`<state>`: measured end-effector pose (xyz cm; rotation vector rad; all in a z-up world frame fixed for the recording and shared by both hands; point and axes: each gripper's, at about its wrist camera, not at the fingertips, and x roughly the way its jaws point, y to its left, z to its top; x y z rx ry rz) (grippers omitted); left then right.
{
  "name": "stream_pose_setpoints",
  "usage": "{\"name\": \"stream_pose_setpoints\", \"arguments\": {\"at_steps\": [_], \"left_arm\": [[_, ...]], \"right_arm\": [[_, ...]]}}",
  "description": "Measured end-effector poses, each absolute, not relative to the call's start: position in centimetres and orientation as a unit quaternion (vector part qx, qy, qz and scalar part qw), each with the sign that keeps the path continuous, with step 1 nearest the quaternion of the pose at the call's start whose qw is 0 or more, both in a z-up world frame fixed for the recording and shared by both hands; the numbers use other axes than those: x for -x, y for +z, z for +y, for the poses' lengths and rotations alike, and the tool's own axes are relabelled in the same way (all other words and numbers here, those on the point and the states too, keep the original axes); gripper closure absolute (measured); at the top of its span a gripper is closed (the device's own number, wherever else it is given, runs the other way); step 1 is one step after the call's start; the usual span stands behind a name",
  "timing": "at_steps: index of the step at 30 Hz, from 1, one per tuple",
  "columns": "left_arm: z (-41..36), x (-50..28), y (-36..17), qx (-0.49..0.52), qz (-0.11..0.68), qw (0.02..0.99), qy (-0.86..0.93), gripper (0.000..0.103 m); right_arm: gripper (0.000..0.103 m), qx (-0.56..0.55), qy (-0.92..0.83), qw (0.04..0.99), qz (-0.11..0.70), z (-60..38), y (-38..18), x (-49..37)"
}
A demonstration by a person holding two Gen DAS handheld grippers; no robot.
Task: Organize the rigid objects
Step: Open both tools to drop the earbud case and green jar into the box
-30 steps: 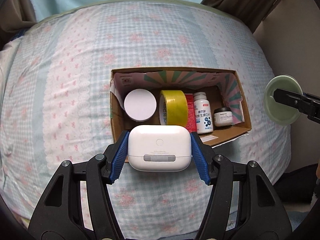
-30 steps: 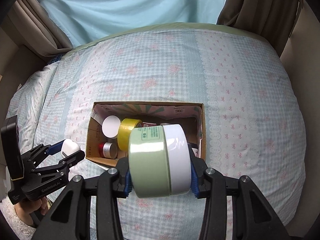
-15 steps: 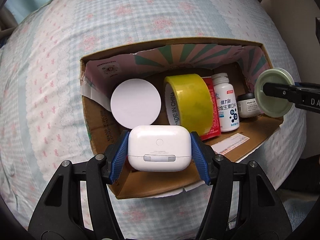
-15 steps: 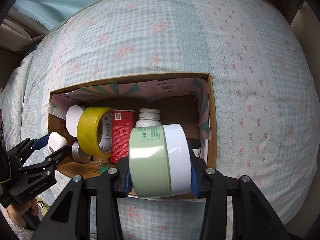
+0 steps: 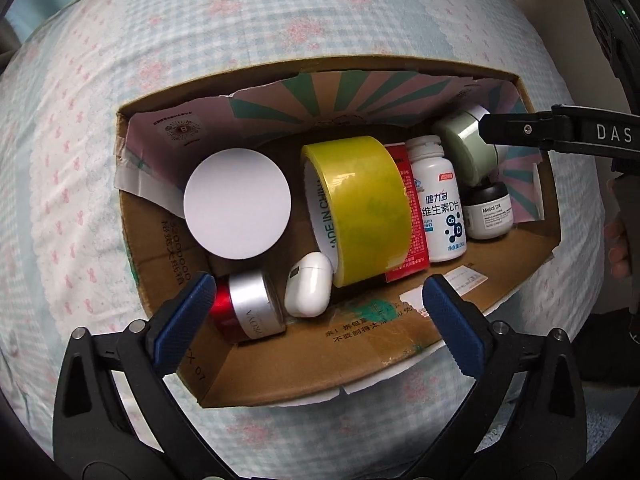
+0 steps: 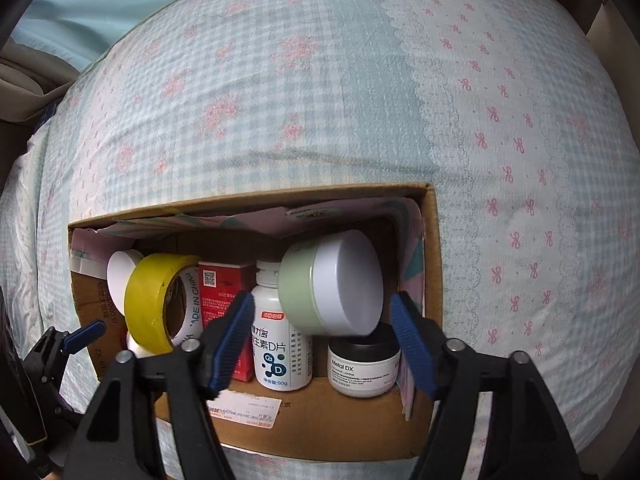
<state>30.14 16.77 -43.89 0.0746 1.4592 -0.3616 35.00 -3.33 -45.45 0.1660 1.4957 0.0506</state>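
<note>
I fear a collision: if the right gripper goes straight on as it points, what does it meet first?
Probably the green jar, tilted loose between the opening jaws of the right gripper, atop the black-lidded jar; depth is unclear.

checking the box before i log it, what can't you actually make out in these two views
- Red box, left wrist view: mostly hidden behind the yellow tape roll; its print is too small to read.
- Green jar, right wrist view: tilted above the Metal DX jar; whether it rests on it cannot be told.
- White earbud case, right wrist view: only a sliver shows behind the tape.
</note>
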Motion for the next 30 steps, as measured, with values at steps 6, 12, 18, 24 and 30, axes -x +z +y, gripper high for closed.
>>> {"name": "stream_pose_setpoints", "arguments": {"at_steps": [6,12,18,24,30], "left_arm": [[16.5,-29.2,-42.7,-0.046,0.66,0.732,-0.16,0.0],[16.6,-27.8,-41.1,-0.045,0.649,0.744,-0.155,0.0],[16.8,-26.6,-37.7,-0.052,0.618,0.771,-0.146,0.0],[17.3,-24.5,-32.2,-0.036,0.576,0.808,-0.121,0.0],[18.2,-21.8,-23.0,0.007,0.506,0.857,-0.099,0.0]], "right_arm": [[0.002,-0.07,0.047,0.725,0.684,-2.5,-45.1,-34.3],[0.002,-0.093,0.044,0.73,0.676,-3.3,-43.6,-33.1],[0.002,-0.095,0.046,0.749,0.654,-3.5,-40.5,-31.3],[0.002,-0.075,0.051,0.775,0.625,-3.3,-35.7,-28.6],[0.002,-0.052,0.053,0.818,0.57,-3.7,-27.2,-24.5]]}}
